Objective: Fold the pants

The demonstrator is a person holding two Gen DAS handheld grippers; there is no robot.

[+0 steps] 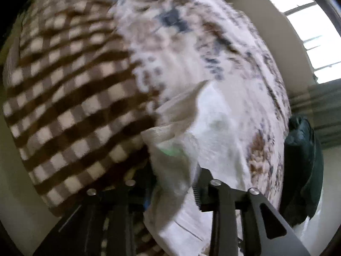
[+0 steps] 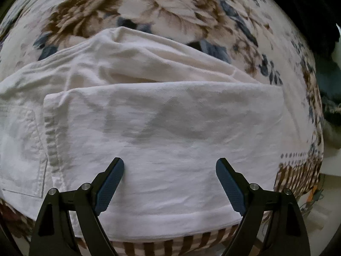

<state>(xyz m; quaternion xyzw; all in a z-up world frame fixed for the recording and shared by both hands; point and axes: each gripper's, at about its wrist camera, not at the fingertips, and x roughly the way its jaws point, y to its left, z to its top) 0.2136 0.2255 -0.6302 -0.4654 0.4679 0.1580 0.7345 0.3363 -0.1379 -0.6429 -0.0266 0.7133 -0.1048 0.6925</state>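
Observation:
White pants (image 2: pixel 166 128) lie on a floral bedspread (image 2: pixel 149 6), with one leg folded across toward the left and its hem near the front edge. My right gripper (image 2: pixel 169 183) is open and empty, just above the folded leg near that hem. In the blurred left wrist view, my left gripper (image 1: pixel 177 183) is shut on a bunched edge of the white pants (image 1: pixel 213 123) and holds it lifted above the bed.
A brown and cream checked blanket (image 1: pixel 70 98) covers the left part of the bed and shows as a striped border (image 2: pixel 298 177). A dark object (image 1: pixel 302 162) lies at the bed's right edge. A bright window (image 1: pixel 309 32) is behind.

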